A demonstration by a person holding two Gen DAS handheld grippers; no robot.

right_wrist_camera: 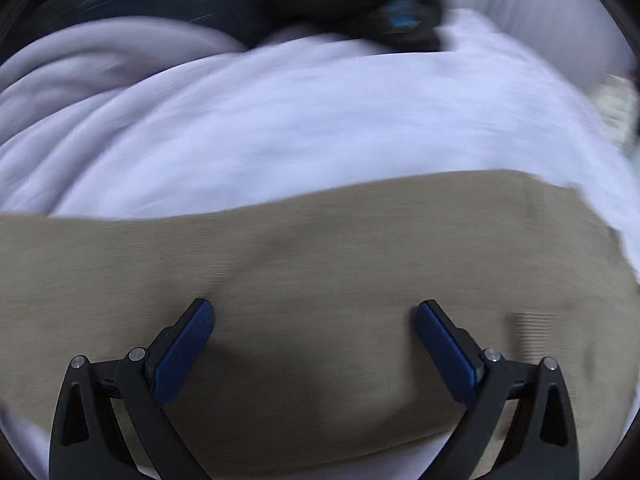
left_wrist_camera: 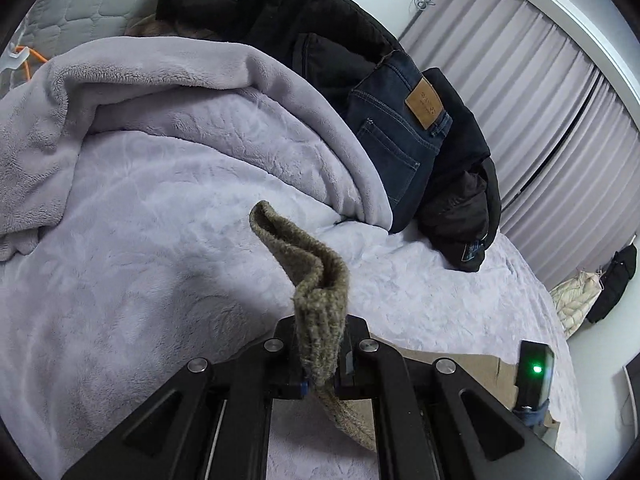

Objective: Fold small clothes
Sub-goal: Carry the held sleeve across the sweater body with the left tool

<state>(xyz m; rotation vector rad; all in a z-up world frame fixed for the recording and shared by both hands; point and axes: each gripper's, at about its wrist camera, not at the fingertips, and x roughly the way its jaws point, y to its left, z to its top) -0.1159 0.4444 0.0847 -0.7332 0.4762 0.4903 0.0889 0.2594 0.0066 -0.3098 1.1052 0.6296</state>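
Note:
In the left wrist view my left gripper is shut on an olive-brown knitted sock. The sock sticks up between the fingers and curls forward, and a ribbed end hangs below them. It is held above the lilac bedspread. In the right wrist view, which is motion-blurred, my right gripper is open and empty. Its blue pads are spread wide over a flat tan cardboard sheet that lies on the bed.
A lilac fleece blanket is bunched at the back left. Dark jeans and a black jacket are piled behind it. The cardboard's corner shows at lower right. Curtains hang at right.

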